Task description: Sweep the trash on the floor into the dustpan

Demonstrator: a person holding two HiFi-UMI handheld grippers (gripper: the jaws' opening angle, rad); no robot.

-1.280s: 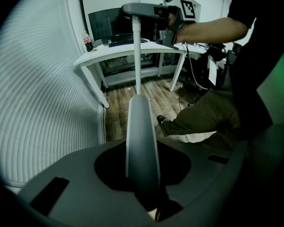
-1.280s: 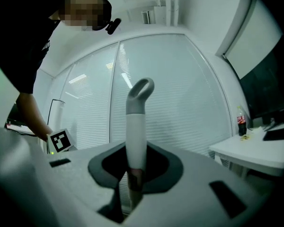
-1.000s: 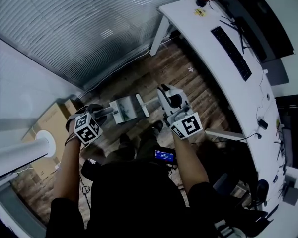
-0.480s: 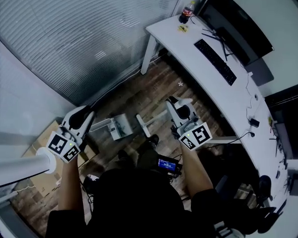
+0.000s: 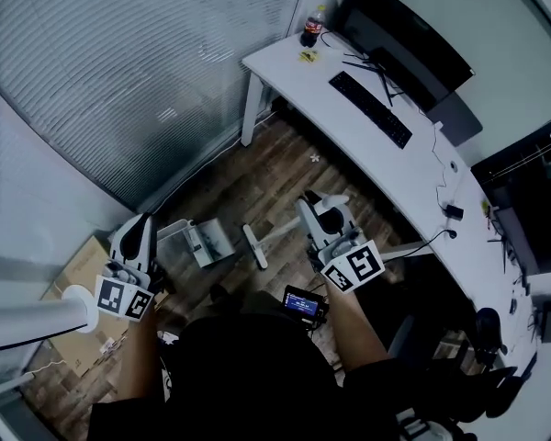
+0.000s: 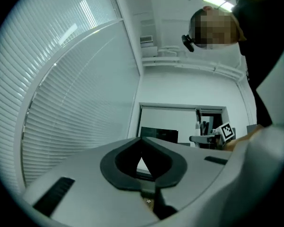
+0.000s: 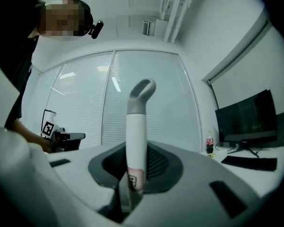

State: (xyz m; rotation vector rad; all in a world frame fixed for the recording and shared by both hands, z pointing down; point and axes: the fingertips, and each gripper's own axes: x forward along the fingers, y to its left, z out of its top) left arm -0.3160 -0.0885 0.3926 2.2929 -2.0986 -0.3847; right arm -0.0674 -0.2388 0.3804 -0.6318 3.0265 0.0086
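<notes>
Down on the wood floor, the head view shows the dustpan lying between the two tools, nearer the left gripper. The right gripper holds the broom, and the broom's low end reaches to just beside the dustpan. A small white scrap lies out ahead of the right gripper, near the desk. Only this view shows the floor things.

The left gripper view looks up and across the room. Its jaws have just been closing and are pressed together with nothing between them. Blinds fill its left side.

The right gripper view shows the pinch up close. The jaws squeeze the white handle, which stands up past them to a grey loop. A bottle and a screen sit off to its right.
</notes>
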